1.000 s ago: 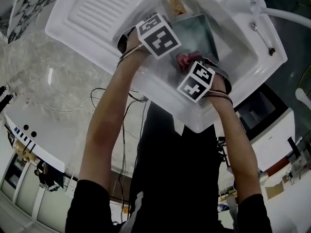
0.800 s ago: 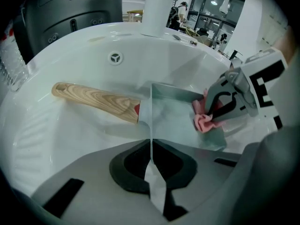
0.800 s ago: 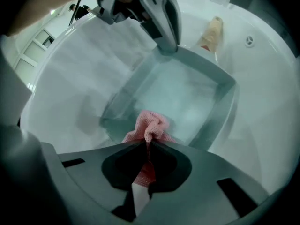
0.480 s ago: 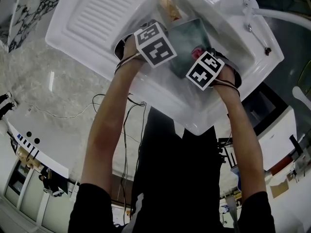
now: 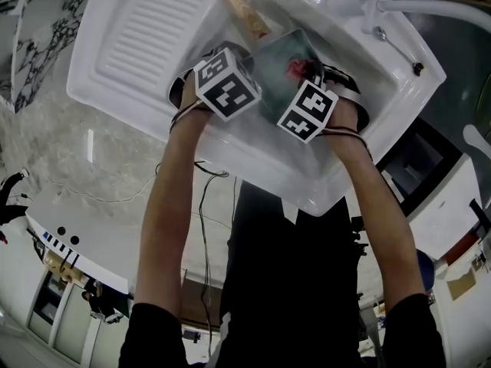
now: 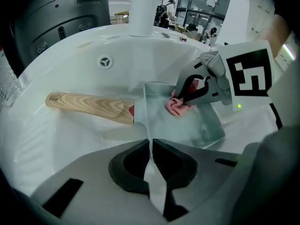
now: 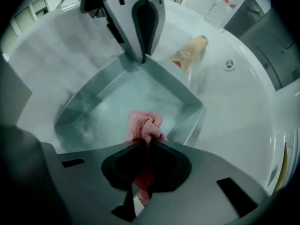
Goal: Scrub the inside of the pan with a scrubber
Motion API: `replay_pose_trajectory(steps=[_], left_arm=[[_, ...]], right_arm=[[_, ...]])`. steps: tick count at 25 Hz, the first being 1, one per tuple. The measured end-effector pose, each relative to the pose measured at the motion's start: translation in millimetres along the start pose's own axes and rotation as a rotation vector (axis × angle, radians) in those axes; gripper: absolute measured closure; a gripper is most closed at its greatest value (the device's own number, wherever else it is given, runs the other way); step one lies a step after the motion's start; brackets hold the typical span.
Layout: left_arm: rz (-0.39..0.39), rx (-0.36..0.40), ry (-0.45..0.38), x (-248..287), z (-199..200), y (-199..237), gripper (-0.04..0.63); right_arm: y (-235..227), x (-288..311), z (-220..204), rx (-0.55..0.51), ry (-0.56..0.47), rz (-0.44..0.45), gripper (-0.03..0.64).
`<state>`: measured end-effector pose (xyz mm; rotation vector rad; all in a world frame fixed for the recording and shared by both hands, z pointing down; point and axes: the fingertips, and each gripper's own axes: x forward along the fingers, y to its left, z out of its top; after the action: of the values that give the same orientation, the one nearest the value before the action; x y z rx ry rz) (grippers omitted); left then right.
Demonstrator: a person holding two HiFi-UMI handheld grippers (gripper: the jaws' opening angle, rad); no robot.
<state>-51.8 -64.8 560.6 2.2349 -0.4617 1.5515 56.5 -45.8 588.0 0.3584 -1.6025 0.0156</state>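
A square grey-green pan [image 5: 275, 61] with a wooden handle [image 5: 240, 6] lies in the white sink [image 5: 230, 140]. My left gripper [image 6: 151, 146] is shut on the pan's near rim [image 6: 151, 125]; the right gripper view shows it [image 7: 140, 57] at the pan's far corner. My right gripper [image 7: 147, 146] is shut on a pink mesh scrubber [image 7: 145, 124], which rests on the pan's floor [image 7: 112, 104]. The left gripper view has the scrubber [image 6: 176, 106] under the right gripper [image 6: 190, 95], inside the pan [image 6: 197, 125]. The handle [image 6: 89, 108] points left there.
A ribbed draining board [image 5: 146, 29] lies left of the basin. The tap [image 5: 399, 6] and a small lever [image 5: 395, 48] stand at the sink's far right. A round overflow fitting [image 6: 106, 61] sits in the basin wall. A clear bottle [image 7: 225, 1] stands beyond the rim.
My right gripper has pushed the scrubber away from the sink's near edge and deeper across the pan's floor. The left gripper has kept its hold on the rim.
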Motion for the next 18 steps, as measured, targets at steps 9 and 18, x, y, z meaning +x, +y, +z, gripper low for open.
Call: replay_pose_trajectory(steps=[9, 18], left_arm=[[-0.022, 0.079, -0.011, 1, 0, -1, 0.554], [-0.014, 0.102, -0.008, 2, 0, -3, 0.554]], right_arm=[[-39, 1, 43, 0.028, -0.207, -0.181, 0.575], [-54, 0, 65, 0.177, -0.335, -0.126, 0.575]])
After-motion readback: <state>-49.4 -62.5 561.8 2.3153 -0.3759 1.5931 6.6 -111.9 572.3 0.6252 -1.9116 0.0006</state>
